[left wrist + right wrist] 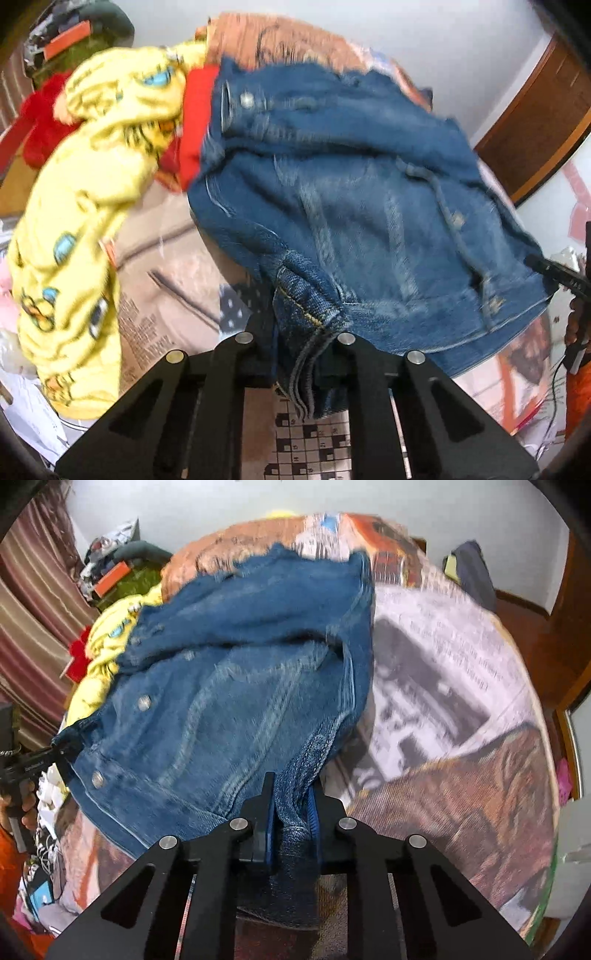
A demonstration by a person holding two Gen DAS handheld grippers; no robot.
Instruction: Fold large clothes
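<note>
My left tool (295, 354) is clamped tight on a stitched corner of the denim jacket (354, 206) and my right tool (291, 812) pinches another hem edge between its blue pads (269, 823) — both nearly closed on cloth. The jacket lies spread on the newspaper-print bedspread (461, 701), beside a yellow printed garment (74, 229).

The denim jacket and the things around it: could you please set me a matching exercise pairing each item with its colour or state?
Column one:
1. denim jacket
2. printed garment
3. left hand-held gripper
4. bed cover

Column two:
A. yellow, lying beside the jacket
B. newspaper-style print, under the jacket
C. blue, with metal buttons
D. shut on a denim edge

Pairs: 1-C, 2-A, 3-D, 4-B
</note>
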